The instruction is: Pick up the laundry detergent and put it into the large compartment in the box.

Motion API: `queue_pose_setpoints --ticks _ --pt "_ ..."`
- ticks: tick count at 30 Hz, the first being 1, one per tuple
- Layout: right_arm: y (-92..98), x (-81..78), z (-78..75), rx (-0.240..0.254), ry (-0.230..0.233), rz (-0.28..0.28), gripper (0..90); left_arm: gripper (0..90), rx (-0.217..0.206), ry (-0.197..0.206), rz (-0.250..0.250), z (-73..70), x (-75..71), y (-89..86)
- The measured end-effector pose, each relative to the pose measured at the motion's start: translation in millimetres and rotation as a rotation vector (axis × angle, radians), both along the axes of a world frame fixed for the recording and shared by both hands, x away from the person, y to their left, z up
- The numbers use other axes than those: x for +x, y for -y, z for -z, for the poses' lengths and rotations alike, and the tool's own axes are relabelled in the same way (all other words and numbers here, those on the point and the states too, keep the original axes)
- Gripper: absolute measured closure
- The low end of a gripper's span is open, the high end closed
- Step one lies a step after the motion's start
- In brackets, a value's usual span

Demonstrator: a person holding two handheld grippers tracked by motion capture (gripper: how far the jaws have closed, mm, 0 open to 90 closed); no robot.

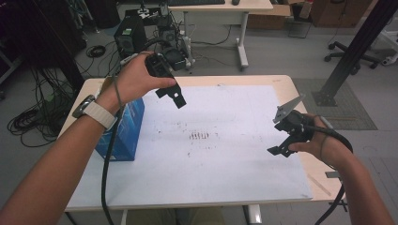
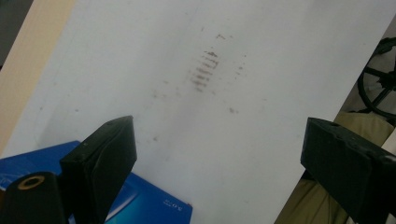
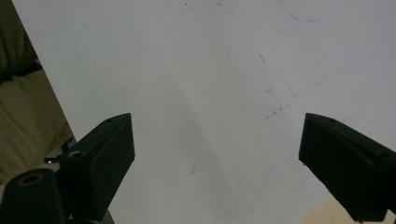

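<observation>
Both grippers hang in the air above the table (image 1: 281, 84), and neither holds anything. The left gripper (image 1: 177, 97) is raised at about ten o'clock over the white sheet (image 1: 225, 154), and its own view shows its jaws spread wide with bare sheet between them. The right gripper (image 1: 280, 150) hovers near three o'clock over the sheet's right edge, jaws likewise wide apart and empty in its own view. The nearest thing to work on is the blue box (image 1: 123, 131), which stands at nine o'clock on the left edge of the sheet, partly behind the person's left forearm; the left gripper view catches a corner of it (image 2: 140, 205) just below the left jaw. A patch of brown smudges (image 1: 199, 136) marks the middle of the sheet. This looks like the approach step, before any grasp, though the high view is too dim to tell which way the box opens. The next move probably calls for swinging the left gripper back toward nine o'clock, lowering it so the open jaws straddle the box across a narrow side, then closing firmly without tipping it.
</observation>
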State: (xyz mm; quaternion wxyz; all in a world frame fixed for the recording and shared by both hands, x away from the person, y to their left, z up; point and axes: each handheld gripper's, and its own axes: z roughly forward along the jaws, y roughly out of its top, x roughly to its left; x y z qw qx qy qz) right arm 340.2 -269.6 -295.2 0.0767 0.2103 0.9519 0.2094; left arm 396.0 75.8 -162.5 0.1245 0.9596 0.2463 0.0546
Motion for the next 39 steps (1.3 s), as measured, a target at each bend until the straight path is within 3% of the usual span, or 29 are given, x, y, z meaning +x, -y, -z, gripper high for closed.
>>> queue_pose_setpoints --ticks 5,19,39 --pt "-0.1 -0.1 1.1 0.000 0.000 -0.001 10.6 10.8 0.011 -0.002 0.030 10.0 -2.4 4.4" --pt "-0.4 0.6 3.6 0.002 -0.002 -0.001 10.5 9.2 -0.039 0.007 0.098 20.0 -11.9 7.4" --pt "-1.9 1.2 5.2 0.000 -0.006 -0.001 10.5 9.0 -0.060 -0.002 0.106 41.2 -16.7 12.8"
